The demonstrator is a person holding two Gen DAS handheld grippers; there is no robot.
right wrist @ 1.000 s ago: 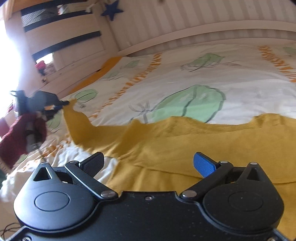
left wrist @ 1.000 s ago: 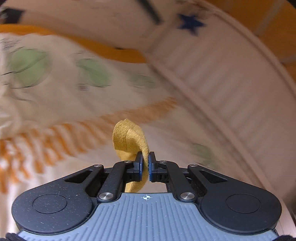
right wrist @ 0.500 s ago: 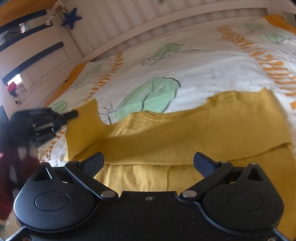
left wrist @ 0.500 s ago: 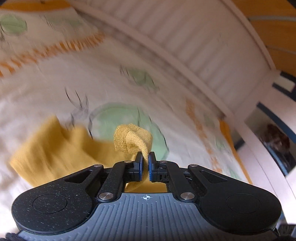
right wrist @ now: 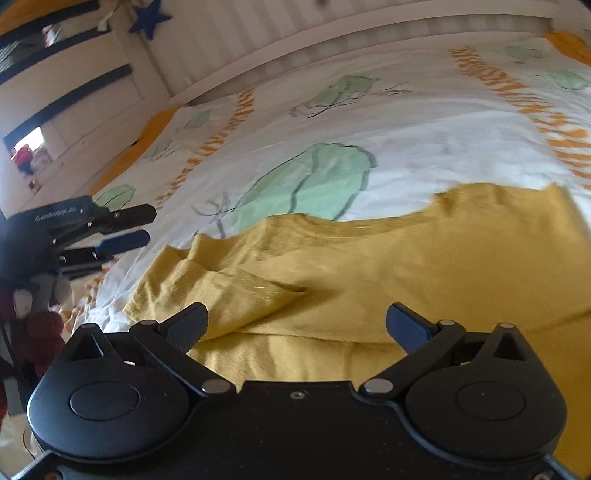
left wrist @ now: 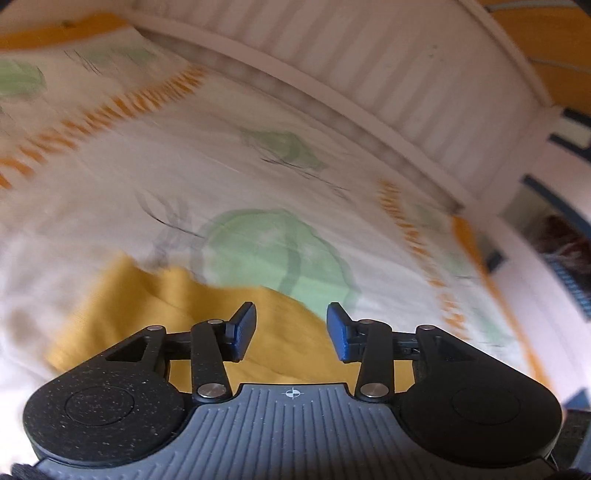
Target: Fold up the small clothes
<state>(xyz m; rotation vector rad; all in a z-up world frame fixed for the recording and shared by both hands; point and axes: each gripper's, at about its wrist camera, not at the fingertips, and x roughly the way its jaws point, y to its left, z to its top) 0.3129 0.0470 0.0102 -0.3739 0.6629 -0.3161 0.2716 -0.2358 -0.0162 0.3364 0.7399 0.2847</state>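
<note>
Two claws, one garment, one bed.

Left claw (left wrist: 291,326): my jaws are opening, pads partway apart. Nothing is between them; the yellow top (left wrist: 177,295) shows through the gap, lying below and ahead on the duvet (left wrist: 184,177). I cannot tell whether my pads brush the cloth, but they do not clamp it. From my right claw's camera this claw (right wrist: 142,226) sits out to the left, its two fingers pointing toward the top's left edge and stopping just short of it, over white duvet. Behind it, a red sleeve (right wrist: 40,332) on the arm that carries it.

Right claw (right wrist: 295,323): jaws wide apart, holding nothing. My pads hang just above the top's near part; contact cannot be told.

Top (right wrist: 369,266): mustard yellow, spread across the duvet directly ahead of my right claw and reaching past both its fingers. A folded flap lies over the body. Its left corner is rumpled into small folds, just beyond my right claw's left finger.

Duvet: white, with green leaf shapes and orange stripes, stretching beyond the top.

Slatted white bed end (right wrist: 332,22): far ahead of both claws.

Blue star (right wrist: 149,18): hanging up and left of my right claw.
</note>
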